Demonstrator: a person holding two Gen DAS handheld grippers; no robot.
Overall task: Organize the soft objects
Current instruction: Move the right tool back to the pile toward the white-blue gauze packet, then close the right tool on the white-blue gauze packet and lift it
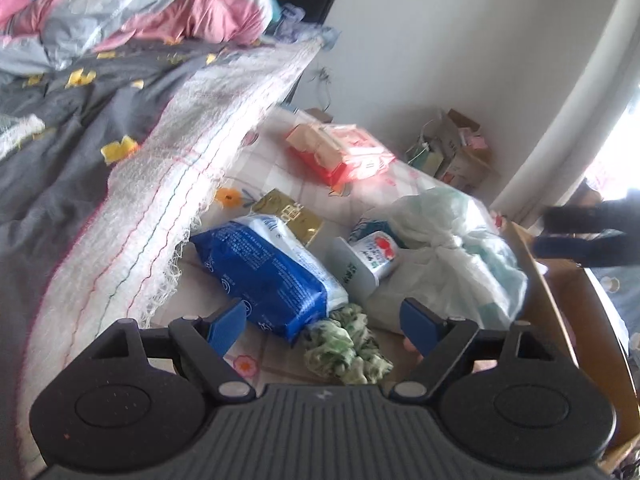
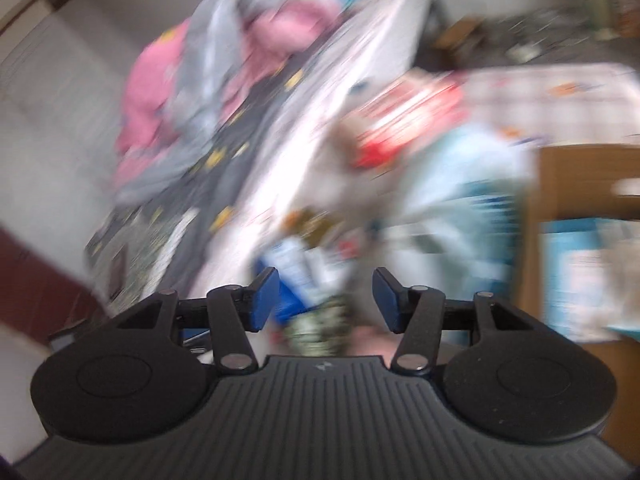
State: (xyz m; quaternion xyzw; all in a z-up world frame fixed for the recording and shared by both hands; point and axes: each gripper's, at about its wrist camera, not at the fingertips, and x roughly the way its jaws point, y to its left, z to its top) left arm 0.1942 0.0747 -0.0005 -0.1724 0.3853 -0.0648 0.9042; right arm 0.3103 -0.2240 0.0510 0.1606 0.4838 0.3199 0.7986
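A white tube (image 1: 370, 262) lay at 3 o'clock of a gold packet (image 1: 290, 210); cardboard boxes (image 1: 452, 148) stood against the wall (image 1: 420, 40).

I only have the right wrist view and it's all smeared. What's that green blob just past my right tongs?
Observer: In the left wrist view it is a crumpled green and white cloth lying on the bed sheet.
Operator: Is anything touching it?
Observer: Yes, the end of a blue and white soft pack lies against it.
Operator: Are the left tongs holding something?
Observer: No, the left tongs stand wide open with nothing gripped; the cloth lies beyond them.
Operator: What's past the cloth?
Observer: A pale plastic bag, knotted, beside a white tube with red marks.
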